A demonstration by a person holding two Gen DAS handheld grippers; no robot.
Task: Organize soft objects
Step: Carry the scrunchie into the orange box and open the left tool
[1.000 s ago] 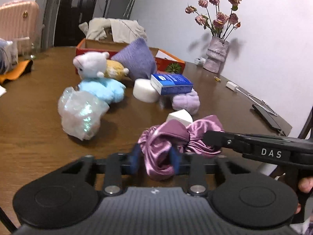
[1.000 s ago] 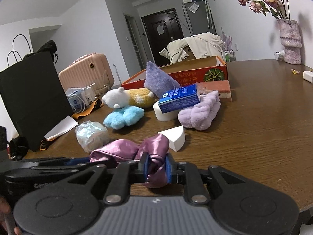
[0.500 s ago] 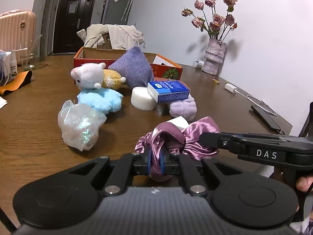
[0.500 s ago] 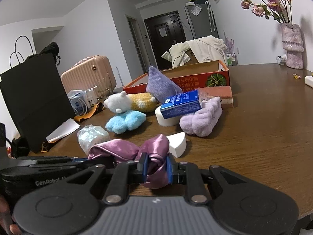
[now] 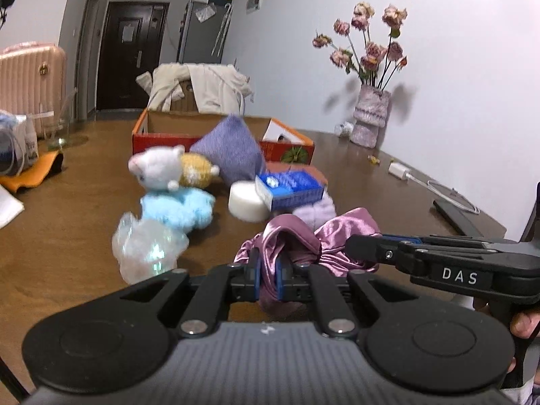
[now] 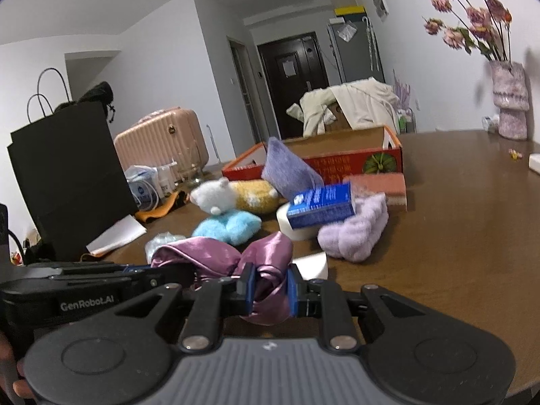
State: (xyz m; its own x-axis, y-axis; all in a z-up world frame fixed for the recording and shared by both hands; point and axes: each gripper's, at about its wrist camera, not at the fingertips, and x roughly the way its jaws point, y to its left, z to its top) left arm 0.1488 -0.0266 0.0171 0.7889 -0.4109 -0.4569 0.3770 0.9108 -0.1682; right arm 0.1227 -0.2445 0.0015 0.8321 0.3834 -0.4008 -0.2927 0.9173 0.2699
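A pink satin scrunchie [image 5: 297, 236] [image 6: 216, 256] is held between both grippers above the near table edge. My left gripper [image 5: 268, 275] is shut on its left loop. My right gripper [image 6: 271, 290] is shut on its right loop and reaches in from the right in the left wrist view [image 5: 364, 246]. Beyond lie a white and yellow plush [image 5: 168, 168], a blue fluffy toy [image 5: 179, 207], a purple cushion [image 5: 229, 152], a lilac fluffy roll [image 6: 354, 233], a white foam round [image 5: 244, 200] and a crinkly clear bag [image 5: 145, 246].
An open red cardboard box [image 5: 162, 138] stands behind the pile. A blue carton [image 5: 290, 190] lies on the soft things. A white wedge sponge [image 6: 312, 265] sits near the scrunchie. A vase of dried roses [image 5: 369, 118], a charger cable [image 5: 435, 185], a black paper bag [image 6: 67, 175] and a pink suitcase [image 6: 162, 141] surround.
My left gripper closed on the scrunchie's left loop. Both grippers then rose with the scrunchie, lifting it off the table.
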